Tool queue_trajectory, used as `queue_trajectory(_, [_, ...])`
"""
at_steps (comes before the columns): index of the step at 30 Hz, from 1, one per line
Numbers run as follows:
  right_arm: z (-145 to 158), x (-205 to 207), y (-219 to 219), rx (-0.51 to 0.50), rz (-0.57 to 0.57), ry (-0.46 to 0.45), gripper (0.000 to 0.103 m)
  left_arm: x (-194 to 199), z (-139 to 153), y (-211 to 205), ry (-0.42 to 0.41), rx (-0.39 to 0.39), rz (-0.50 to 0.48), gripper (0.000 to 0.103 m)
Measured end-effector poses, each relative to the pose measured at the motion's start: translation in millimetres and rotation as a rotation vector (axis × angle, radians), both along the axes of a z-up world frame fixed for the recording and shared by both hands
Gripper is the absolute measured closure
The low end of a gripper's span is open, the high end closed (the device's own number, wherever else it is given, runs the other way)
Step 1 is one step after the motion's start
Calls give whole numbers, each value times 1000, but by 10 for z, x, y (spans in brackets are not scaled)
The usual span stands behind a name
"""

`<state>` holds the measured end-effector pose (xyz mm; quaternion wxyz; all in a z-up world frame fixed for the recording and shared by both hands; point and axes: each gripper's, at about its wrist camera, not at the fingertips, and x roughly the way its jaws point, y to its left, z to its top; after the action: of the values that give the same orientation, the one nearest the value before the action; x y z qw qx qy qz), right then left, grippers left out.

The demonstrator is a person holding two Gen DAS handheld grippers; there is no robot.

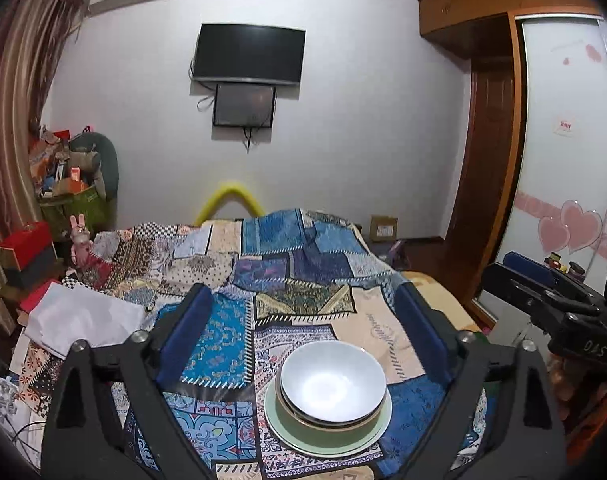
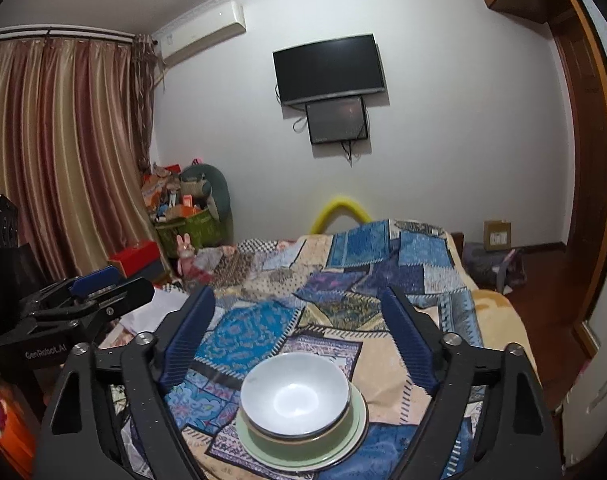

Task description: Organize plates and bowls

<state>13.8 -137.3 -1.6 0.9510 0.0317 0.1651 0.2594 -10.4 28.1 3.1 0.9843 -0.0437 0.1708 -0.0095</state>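
Sitting nested on the patchwork bedspread [image 1: 223,344]: white bowl [image 1: 332,384] inside green bowl [image 1: 327,426] on pale green plate [image 1: 327,438]. Standing apart and empty: left gripper [image 1: 303,304], right gripper [image 2: 299,300]. Lying flat all around: bare quilt.

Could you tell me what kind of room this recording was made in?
Most likely a bedroom in a home: the dishes sit on a bed with a patchwork cover, a TV hangs on the wall, and a wardrobe with sliding doors stands at the right.
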Motion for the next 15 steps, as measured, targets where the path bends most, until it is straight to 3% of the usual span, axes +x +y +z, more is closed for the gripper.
queue_trajectory(6, [28,-96,-5,10,-21,-42,0,-115,40,-40,-44,23,18,0])
queue_trajectory(15, [14,-149,-14,12,-34,-45,0,-175,22,-78,-60,31,15,0])
